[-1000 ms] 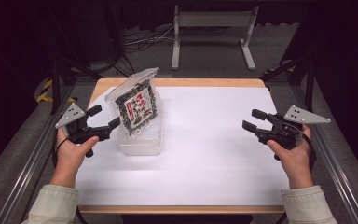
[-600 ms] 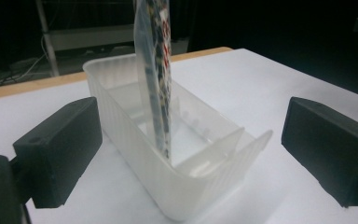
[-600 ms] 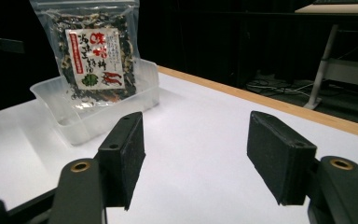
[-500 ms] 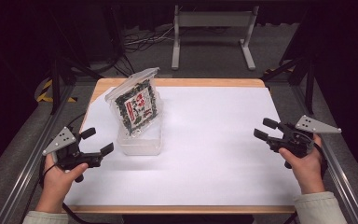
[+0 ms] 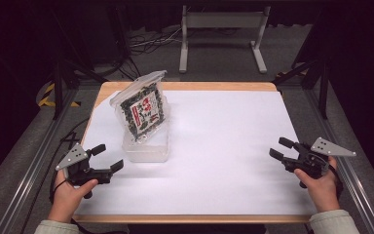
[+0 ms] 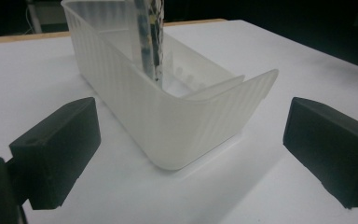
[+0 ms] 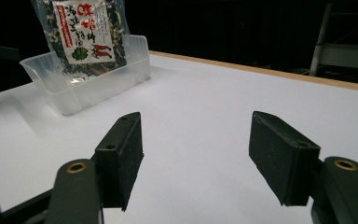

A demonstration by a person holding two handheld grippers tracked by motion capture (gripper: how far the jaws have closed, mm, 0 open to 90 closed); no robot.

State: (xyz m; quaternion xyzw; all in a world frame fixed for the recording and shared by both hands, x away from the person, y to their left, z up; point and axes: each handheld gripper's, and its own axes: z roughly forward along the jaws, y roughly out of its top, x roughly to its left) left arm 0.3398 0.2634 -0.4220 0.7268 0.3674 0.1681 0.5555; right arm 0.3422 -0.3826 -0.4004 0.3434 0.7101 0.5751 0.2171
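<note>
A printed packet [image 5: 142, 111] stands tilted in a clear plastic tub [image 5: 146, 146] at the bench's [image 5: 233, 146] left, the left tongs [image 5: 106, 157] agape just beside it, the right tongs [image 5: 281, 148] agape well apart, so any grasp should probably pinch the packet's top edge squarely.

The left hand [image 5: 70, 191] comes in from the bottom left and grips the left hand-held gripper [image 5: 106, 158], its jaws spread wide with nothing between them, a grey three-cornered plate on top; the right hand [image 5: 321, 187] comes in from the bottom right and grips the right hand-held gripper [image 5: 281, 148], jaws likewise apart and empty; both sleeves are pale.
</note>
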